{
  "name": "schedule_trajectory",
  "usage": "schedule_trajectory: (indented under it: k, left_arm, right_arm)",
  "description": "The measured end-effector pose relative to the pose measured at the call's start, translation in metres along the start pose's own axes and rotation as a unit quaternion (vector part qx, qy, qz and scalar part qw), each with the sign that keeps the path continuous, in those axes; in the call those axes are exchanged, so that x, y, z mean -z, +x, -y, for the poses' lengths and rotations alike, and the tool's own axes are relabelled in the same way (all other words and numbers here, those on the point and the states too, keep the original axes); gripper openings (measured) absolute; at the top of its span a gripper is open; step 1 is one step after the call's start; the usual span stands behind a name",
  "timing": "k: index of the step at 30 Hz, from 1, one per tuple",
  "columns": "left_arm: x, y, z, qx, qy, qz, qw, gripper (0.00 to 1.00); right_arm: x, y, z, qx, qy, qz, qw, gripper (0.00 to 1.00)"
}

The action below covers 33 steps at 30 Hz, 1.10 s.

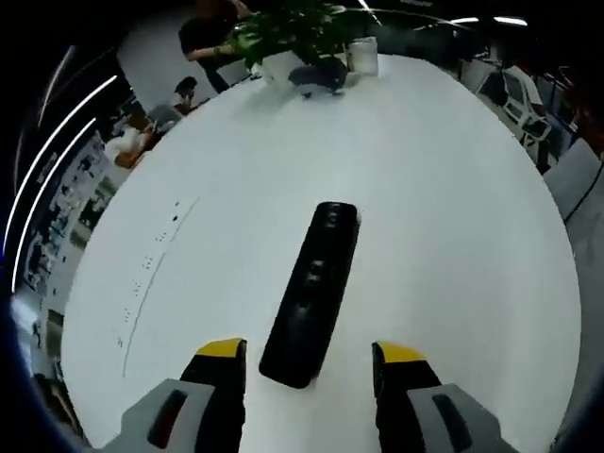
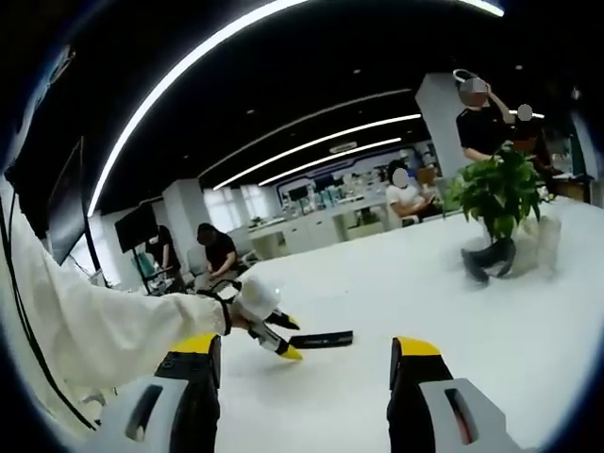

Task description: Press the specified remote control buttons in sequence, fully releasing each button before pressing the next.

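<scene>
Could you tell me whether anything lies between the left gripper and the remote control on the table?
Nothing visible does. In the left gripper view the remote lies flat on the bare white table, its near end between the open jaws of the left gripper. The potted plant stands at the far end.

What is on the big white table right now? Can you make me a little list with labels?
table: white, oval
remote control: black, long, lying flat on the table
left tongs: open, one tip on each side of the remote's near end, not touching it
right tongs: open, held above the table, holding nothing
plant: green leaves, at the far end of the table
white cup: beside the plant
background: office with people sitting at desks
</scene>
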<state>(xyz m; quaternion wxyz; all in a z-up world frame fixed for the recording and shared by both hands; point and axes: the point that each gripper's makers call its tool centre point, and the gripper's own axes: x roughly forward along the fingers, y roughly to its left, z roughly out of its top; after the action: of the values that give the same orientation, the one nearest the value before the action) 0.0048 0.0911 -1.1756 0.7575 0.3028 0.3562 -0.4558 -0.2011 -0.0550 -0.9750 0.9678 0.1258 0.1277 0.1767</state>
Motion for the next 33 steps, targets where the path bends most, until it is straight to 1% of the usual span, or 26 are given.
schedule_trajectory:
  k: [1,2,3,4,6,7,8,9,10,11,13,14,15,16,17,18,21,22,23,24,25,26,28,31,32,33]
  left_arm:
    - [-0.001,-0.004,0.001,-0.005,-0.007,0.011,0.9999,0.60]
    - [-0.001,-0.012,0.008,-0.005,-0.027,0.026,0.9993,0.62]
    - [-0.002,-0.014,0.010,-0.003,-0.038,0.030,0.9988,0.62]
    - [-0.003,-0.021,0.018,-0.001,-0.068,0.048,0.9965,0.62]
    - [-0.006,-0.035,0.030,-0.013,-0.092,0.085,0.9921,0.65]
    - [-0.006,-0.042,0.036,-0.013,-0.103,0.094,0.9902,0.66]
    - [-0.007,-0.048,0.044,-0.012,-0.113,0.111,0.9872,0.68]
    - [-0.007,-0.058,0.052,-0.018,-0.120,0.126,0.9845,0.70]
    - [-0.006,-0.066,0.058,-0.026,-0.119,0.132,0.9837,0.70]
    - [-0.006,-0.078,0.063,-0.043,-0.122,0.148,0.9806,0.70]
    - [-0.003,-0.094,0.074,-0.052,-0.132,0.163,0.9763,0.72]
    - [-0.003,-0.101,0.079,-0.051,-0.139,0.173,0.9737,0.75]
    - [-0.003,-0.108,0.083,-0.054,-0.148,0.183,0.9702,0.79]
    - [-0.002,-0.119,0.087,-0.063,-0.160,0.196,0.9655,0.82]
    - [-0.001,-0.126,0.091,-0.067,-0.163,0.202,0.9633,0.82]
    - [0.001,-0.138,0.095,-0.076,-0.170,0.217,0.9583,0.82]
    - [0.006,-0.161,0.104,-0.095,-0.195,0.240,0.9462,0.88]
    - [0.008,-0.167,0.108,-0.100,-0.199,0.244,0.9438,0.91]
    - [0.008,-0.173,0.109,-0.110,-0.203,0.253,0.9394,0.94]
    - [0.009,-0.183,0.113,-0.123,-0.211,0.267,0.9323,0.98]
    - [0.010,-0.188,0.117,-0.126,-0.219,0.275,0.9278,0.99]
    - [0.012,-0.196,0.125,-0.128,-0.238,0.284,0.9199,0.99]
    - [0.016,-0.207,0.132,-0.141,-0.257,0.300,0.9080,0.99]
    - [0.023,-0.219,0.143,-0.155,-0.267,0.300,0.9027,0.99]
    - [0.024,-0.224,0.145,-0.163,-0.271,0.303,0.8988,0.99]
    - [0.024,-0.228,0.148,-0.167,-0.274,0.306,0.8965,0.99]
  right_arm:
    - [-0.001,-0.001,0.002,0.003,-0.002,0.004,1.0000,0.73]
    - [-0.001,-0.002,0.004,0.004,-0.003,0.005,1.0000,0.73]
    - [-0.001,-0.002,0.005,0.006,-0.004,0.005,1.0000,0.74]
    - [0.001,-0.004,0.008,0.009,-0.005,0.006,0.9999,0.73]
    - [0.001,-0.007,0.011,0.014,-0.006,0.012,0.9998,0.71]
    - [0.001,-0.009,0.012,0.015,-0.007,0.015,0.9997,0.72]
    - [0.001,-0.009,0.013,0.016,-0.008,0.015,0.9997,0.73]
    - [0.001,-0.010,0.013,0.017,-0.009,0.015,0.9997,0.74]
    - [0.001,-0.012,0.014,0.017,-0.010,0.016,0.9997,0.74]
    - [0.001,-0.013,0.014,0.018,-0.015,0.020,0.9995,0.74]
    - [0.002,-0.013,0.015,0.019,-0.017,0.019,0.9995,0.76]
    - [0.003,-0.014,0.016,0.018,-0.017,0.018,0.9995,0.76]
    - [0.005,-0.014,0.016,0.016,-0.018,0.016,0.9996,0.77]
    - [0.007,-0.014,0.017,0.015,-0.019,0.015,0.9996,0.77]
    - [0.008,-0.014,0.017,0.014,-0.020,0.015,0.9996,0.78]
    - [0.009,-0.015,0.017,0.012,-0.021,0.014,0.9996,0.79]
    - [0.014,-0.016,0.017,0.010,-0.032,0.009,0.9994,0.84]
    - [0.015,-0.017,0.018,0.011,-0.037,0.007,0.9992,0.85]
    - [0.016,-0.017,0.018,0.012,-0.039,0.006,0.9992,0.87]
    - [0.018,-0.018,0.019,0.015,-0.042,0.000,0.9990,0.88]
    - [0.019,-0.019,0.019,0.017,-0.042,-0.003,0.9990,0.89]
    - [0.019,-0.021,0.019,0.018,-0.041,-0.004,0.9990,0.90]
    - [0.017,-0.026,0.020,0.023,-0.049,0.002,0.9986,0.91]
    - [0.015,-0.030,0.023,0.033,-0.064,0.006,0.9974,0.93]
    - [0.015,-0.031,0.025,0.037,-0.067,0.005,0.9971,0.94]
    - [0.015,-0.032,0.027,0.039,-0.069,0.005,0.9968,0.94]
